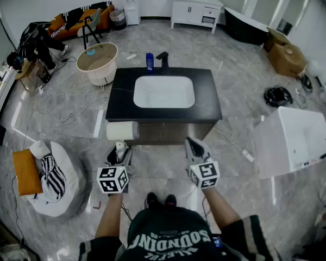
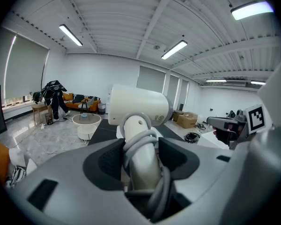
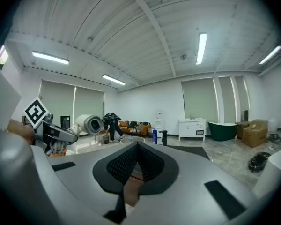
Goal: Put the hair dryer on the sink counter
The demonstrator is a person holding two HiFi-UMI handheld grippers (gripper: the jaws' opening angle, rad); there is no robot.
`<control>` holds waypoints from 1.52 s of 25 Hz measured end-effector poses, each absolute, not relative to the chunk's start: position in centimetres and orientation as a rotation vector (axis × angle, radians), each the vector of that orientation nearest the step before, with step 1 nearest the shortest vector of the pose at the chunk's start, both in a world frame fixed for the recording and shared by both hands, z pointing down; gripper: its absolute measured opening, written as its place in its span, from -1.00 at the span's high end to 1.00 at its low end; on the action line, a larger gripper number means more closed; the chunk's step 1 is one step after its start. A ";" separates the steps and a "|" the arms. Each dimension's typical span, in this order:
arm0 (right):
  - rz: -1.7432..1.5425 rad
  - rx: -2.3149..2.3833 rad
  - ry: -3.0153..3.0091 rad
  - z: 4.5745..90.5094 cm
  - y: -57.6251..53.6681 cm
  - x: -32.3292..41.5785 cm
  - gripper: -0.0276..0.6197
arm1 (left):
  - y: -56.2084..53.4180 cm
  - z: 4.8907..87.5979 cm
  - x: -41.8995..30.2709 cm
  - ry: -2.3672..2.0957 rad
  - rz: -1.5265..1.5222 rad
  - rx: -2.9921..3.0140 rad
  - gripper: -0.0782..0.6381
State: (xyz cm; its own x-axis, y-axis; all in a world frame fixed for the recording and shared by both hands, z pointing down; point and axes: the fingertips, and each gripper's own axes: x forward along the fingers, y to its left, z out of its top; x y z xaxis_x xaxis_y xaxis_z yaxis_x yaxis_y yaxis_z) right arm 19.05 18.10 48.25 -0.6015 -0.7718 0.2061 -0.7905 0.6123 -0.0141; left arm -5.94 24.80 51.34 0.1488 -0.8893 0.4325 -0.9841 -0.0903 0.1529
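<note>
The white hair dryer (image 1: 122, 130) hangs just in front of the near left corner of the black sink counter (image 1: 206, 99). My left gripper (image 1: 119, 148) is shut on its handle. In the left gripper view the handle (image 2: 143, 172), wrapped in grey cord, stands between the jaws with the barrel (image 2: 138, 109) on top. The white basin (image 1: 164, 91) sits in the middle of the counter. My right gripper (image 1: 193, 144) is beside the left, before the counter's front, shut and empty (image 3: 136, 149). From the right gripper view the hair dryer (image 3: 90, 124) shows at left.
A blue bottle (image 1: 149, 61) and a black faucet (image 1: 163, 58) stand at the counter's far edge. A round white tub (image 1: 98, 58) is far left, a white beanbag (image 1: 54, 178) near left, a white box-shaped tub (image 1: 290, 140) right. Cables lie on the floor (image 1: 70, 99).
</note>
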 end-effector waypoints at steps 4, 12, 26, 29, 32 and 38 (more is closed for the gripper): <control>0.202 1.317 -2.617 48.0 18.7 19.5 0.92 | 25.6 51.4 -5.6 -1.781 0.318 2.039 0.15; 0.185 1.291 -2.693 48.3 19.4 18.2 0.92 | 25.5 51.5 -5.0 -1.754 0.323 2.062 0.15; 0.215 1.297 -2.689 49.5 17.9 15.2 0.92 | 23.1 52.5 -6.8 -1.720 0.324 2.083 0.15; 0.228 1.304 -2.673 49.8 17.3 14.5 0.92 | 22.3 52.8 -7.4 -1.707 0.321 2.094 0.15; 0.224 1.324 -2.640 50.1 17.0 14.1 0.92 | 21.8 53.2 -8.2 -1.695 0.321 2.100 0.15; 0.251 1.362 -2.626 51.3 17.0 13.0 0.92 | 21.3 53.5 -9.6 -1.673 0.329 2.118 0.15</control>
